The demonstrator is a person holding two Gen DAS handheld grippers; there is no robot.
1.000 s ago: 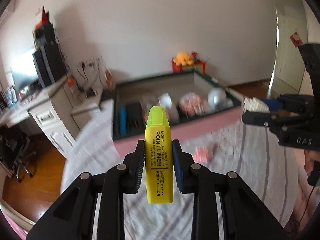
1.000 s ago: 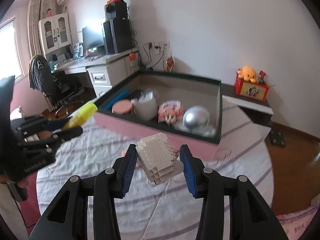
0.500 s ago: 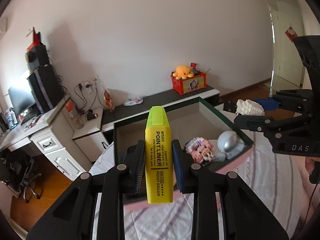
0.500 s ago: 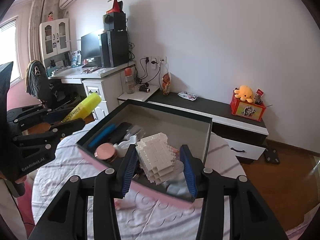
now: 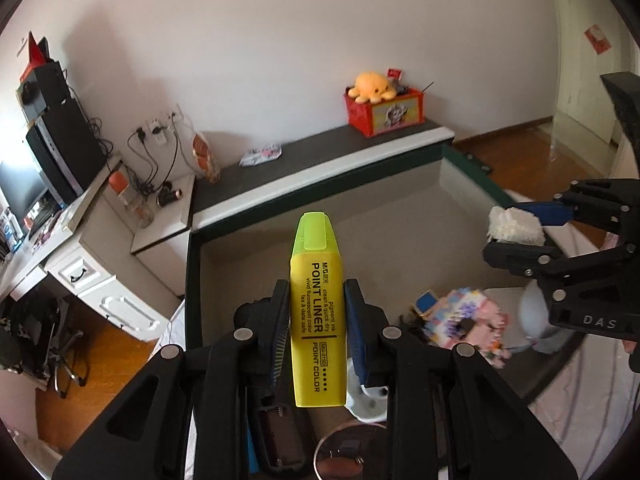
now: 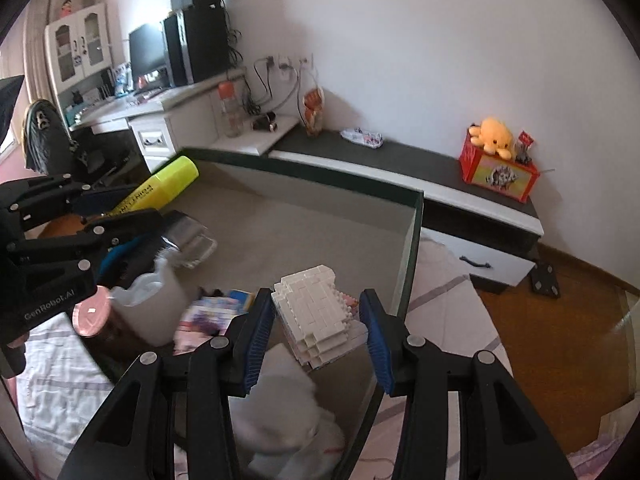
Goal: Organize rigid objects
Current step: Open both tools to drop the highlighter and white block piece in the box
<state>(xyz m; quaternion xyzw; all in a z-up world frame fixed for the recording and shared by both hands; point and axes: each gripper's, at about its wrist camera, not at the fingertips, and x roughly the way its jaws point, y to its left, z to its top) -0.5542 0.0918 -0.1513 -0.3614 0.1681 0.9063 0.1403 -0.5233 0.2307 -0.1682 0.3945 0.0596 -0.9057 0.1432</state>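
My left gripper (image 5: 318, 320) is shut on a yellow highlighter (image 5: 317, 304) that stands upright between its pads, cap away from me. It hangs over the left part of a green-rimmed storage box (image 5: 472, 168). My right gripper (image 6: 316, 328) is shut on a white block model (image 6: 316, 316) above the box's right side, near the green-rimmed wall (image 6: 412, 248). In the right wrist view the left gripper (image 6: 120, 210) shows at the left with the highlighter (image 6: 160, 188). The right gripper (image 5: 520, 232) with the white block model (image 5: 514, 229) shows at the right in the left wrist view.
The box holds a white cup (image 6: 148, 304), a pink-lidded jar (image 6: 94, 312), a colourful toy (image 5: 468, 320), a black case (image 5: 280, 436) and a clear container (image 6: 192, 236). The box rests on a striped bedsheet (image 6: 56, 368). Behind it run a low dark cabinet (image 6: 400, 156) and a desk (image 6: 152, 120).
Both grippers have moved forward from above the bedsheet to above the box, each keeping its object. The box now fills the lower part of both views.
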